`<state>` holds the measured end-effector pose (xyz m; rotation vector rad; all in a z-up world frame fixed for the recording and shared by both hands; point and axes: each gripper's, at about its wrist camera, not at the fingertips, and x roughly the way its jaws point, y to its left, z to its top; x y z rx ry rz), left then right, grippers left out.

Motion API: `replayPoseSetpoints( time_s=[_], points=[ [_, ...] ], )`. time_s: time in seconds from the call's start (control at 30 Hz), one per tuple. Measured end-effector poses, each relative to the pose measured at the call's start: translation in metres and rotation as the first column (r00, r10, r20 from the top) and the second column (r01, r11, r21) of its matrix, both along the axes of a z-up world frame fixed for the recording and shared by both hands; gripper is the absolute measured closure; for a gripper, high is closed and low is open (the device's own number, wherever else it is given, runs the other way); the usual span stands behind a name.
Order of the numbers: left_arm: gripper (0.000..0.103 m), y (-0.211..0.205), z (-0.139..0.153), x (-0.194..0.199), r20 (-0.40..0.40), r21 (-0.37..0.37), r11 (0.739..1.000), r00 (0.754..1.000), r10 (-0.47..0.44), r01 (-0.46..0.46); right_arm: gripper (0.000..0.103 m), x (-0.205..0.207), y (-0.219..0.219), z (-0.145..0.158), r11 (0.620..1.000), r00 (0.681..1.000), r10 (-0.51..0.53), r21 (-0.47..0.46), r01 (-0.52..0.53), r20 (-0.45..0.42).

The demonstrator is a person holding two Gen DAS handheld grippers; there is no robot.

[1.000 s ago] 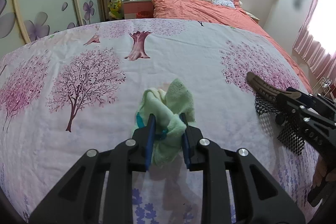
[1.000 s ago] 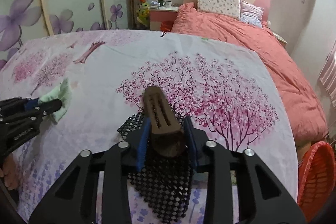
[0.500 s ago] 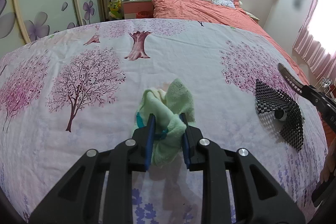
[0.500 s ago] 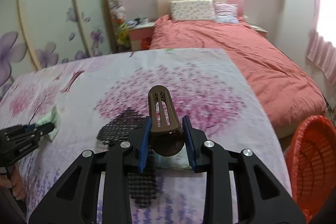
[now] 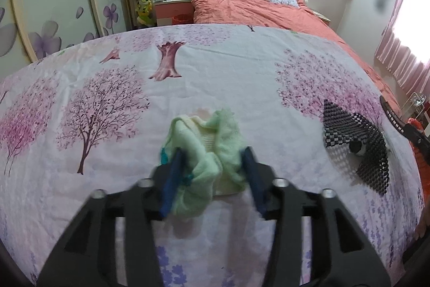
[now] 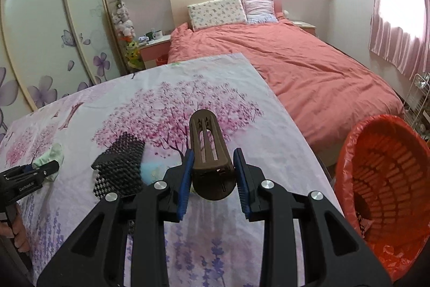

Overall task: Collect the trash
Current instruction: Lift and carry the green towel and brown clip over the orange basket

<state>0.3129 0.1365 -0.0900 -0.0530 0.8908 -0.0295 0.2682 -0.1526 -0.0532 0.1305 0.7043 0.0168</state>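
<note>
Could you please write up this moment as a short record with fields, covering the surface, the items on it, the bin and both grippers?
surface: table under a tree-print cloth
left gripper: jaws opening, green cloth between them, lying on the tree-print cloth
right gripper: shut on brown slotted piece, held above the table
black mesh sheet: on the table, between the two grippers
bin: orange basket with a red liner, at the table's right edge, beside the right gripper
background: bed with a coral duvet
</note>
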Motion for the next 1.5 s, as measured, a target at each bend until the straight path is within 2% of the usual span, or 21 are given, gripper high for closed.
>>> replayPoseSetpoints(
  time_s=[0.07, 0.23, 0.6, 0.93, 1.2, 1.5],
  points=[
    [0.083, 0.001, 0.001, 0.0, 0.006, -0.02, 1.0, 1.0, 0.0, 0.0, 0.072, -0.002, -0.002, 0.0, 1.0, 1.0, -0.001, 0.009, 0.001, -0.003],
    [0.091, 0.006, 0.009, -0.005, 0.028, -0.067, 0.998, 0.999, 0.019, -0.017, 0.072, -0.011, -0.005, 0.005, 1.0, 1.0, 0.006, 0.017, -0.006, 0.014],
    [0.091, -0.032, 0.068, -0.03, 0.139, -0.061, 0.996, 0.988, -0.063, 0.072, 0.072, -0.04, -0.018, 0.036, 0.998, 0.996, -0.015, 0.07, 0.009, 0.092],
    [0.091, -0.093, 0.11, -0.057, 0.198, -0.025, 0.986, 0.968, -0.157, 0.165, 0.072, -0.071, -0.034, 0.067, 0.998, 0.984, -0.036, 0.063, 0.025, 0.176],
    [0.091, -0.145, 0.123, -0.07, 0.213, -0.023, 0.966, 0.945, -0.247, 0.258, 0.072, -0.092, -0.069, 0.076, 0.994, 0.974, -0.093, 0.075, 0.079, 0.206],
    [0.091, -0.22, 0.126, -0.086, 0.219, -0.009, 0.926, 0.904, -0.367, 0.378, 0.072, -0.118, -0.114, 0.077, 0.982, 0.956, -0.185, 0.092, 0.167, 0.23]
  ],
)
